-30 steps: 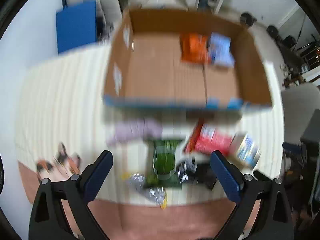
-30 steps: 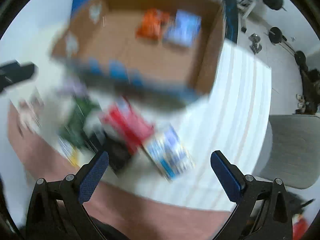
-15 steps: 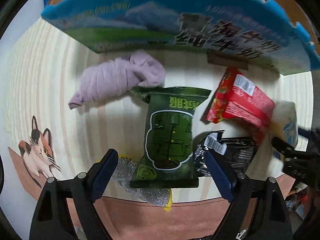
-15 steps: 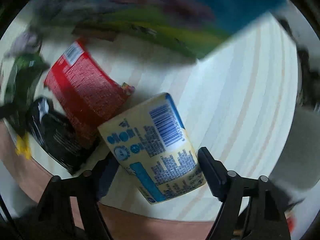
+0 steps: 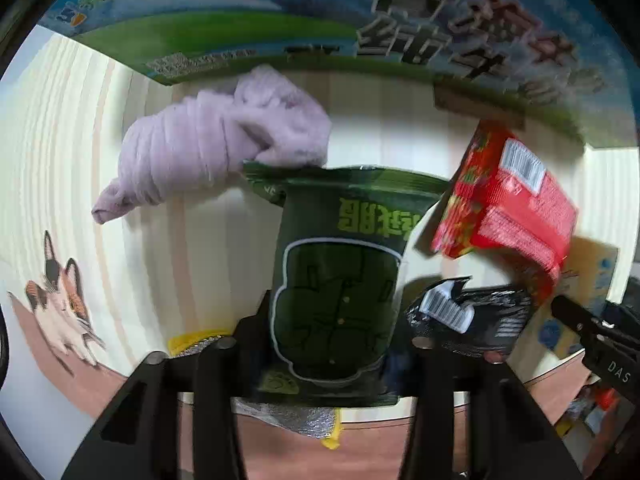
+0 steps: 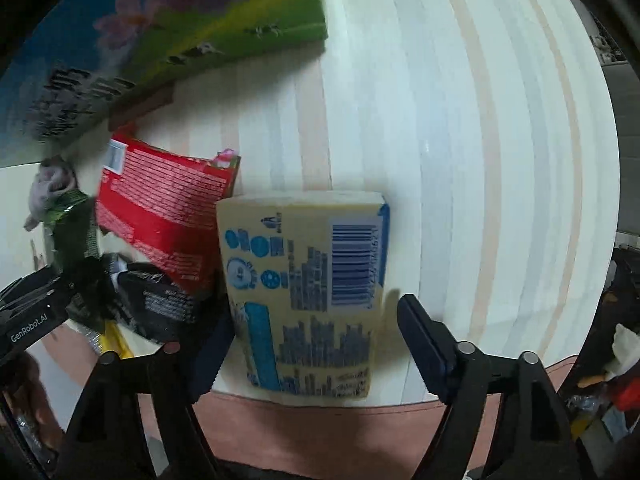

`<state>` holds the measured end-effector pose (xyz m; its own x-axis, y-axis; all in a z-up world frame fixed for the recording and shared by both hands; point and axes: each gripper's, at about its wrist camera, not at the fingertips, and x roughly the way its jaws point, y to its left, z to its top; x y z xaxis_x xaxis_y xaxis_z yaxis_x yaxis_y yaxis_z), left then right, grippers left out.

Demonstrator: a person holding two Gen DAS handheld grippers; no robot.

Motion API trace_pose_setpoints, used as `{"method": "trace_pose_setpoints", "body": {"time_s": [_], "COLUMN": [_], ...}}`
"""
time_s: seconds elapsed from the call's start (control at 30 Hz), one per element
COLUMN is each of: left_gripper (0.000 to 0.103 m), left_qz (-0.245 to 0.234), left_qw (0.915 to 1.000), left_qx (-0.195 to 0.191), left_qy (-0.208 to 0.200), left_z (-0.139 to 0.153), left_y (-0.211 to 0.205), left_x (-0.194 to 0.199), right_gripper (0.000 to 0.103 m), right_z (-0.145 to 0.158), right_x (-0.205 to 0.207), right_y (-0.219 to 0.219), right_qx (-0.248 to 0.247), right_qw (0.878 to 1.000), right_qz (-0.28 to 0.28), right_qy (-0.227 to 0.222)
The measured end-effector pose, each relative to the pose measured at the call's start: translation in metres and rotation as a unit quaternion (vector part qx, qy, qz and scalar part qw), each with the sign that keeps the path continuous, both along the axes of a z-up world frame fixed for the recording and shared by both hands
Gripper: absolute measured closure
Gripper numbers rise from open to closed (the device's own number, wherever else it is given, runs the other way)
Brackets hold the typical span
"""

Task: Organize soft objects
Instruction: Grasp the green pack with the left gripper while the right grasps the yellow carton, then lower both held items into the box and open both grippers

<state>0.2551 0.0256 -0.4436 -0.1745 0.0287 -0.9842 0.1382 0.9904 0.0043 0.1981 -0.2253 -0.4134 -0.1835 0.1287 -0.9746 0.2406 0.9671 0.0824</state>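
Observation:
In the left wrist view my left gripper (image 5: 332, 336) has its fingers on both sides of a dark green snack bag (image 5: 336, 280); whether they press it is unclear. A lilac cloth (image 5: 216, 148) lies beyond it, a red packet (image 5: 516, 200) and a black packet (image 5: 472, 320) to the right. In the right wrist view my right gripper (image 6: 316, 332) straddles a pale yellow tissue pack (image 6: 308, 284); the right finger (image 6: 424, 336) stands just off it. The red packet (image 6: 160, 208) and black packet (image 6: 160, 300) lie left.
The printed wall of the cardboard box (image 5: 320, 28) stands just behind the items, also at upper left in the right wrist view (image 6: 160, 40). A silver and yellow wrapper (image 5: 296, 420) lies under the green bag at the table's front edge. Striped tabletop (image 6: 480, 160) stretches right.
Both grippers have dropped from above the box down to the table. The left one has narrowed around the green bag; the right one has moved in around the tissue pack.

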Motion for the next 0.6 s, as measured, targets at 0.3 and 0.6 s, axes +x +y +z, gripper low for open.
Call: {"method": "trace_pose_setpoints", "body": {"time_s": [0.3,0.6], "left_gripper": [0.067,0.067], "left_qz": [0.011,-0.023], "left_qw": [0.9965,0.9797], "left_qx": [-0.037,-0.119], "left_qy": [-0.074,-0.160], "left_z": [0.081,0.205], "left_y": [0.002,-0.013], "left_x": [-0.046,0.003], "right_gripper": [0.038,0.038], "right_z": [0.068,0.223], "right_x": [-0.032,0.006], "right_y": [0.006,0.017], "right_qx": [0.042,0.080], "right_qw": [0.998,0.979], "right_qz": [-0.005,0.010], "right_qy": [-0.052,-0.186]}}
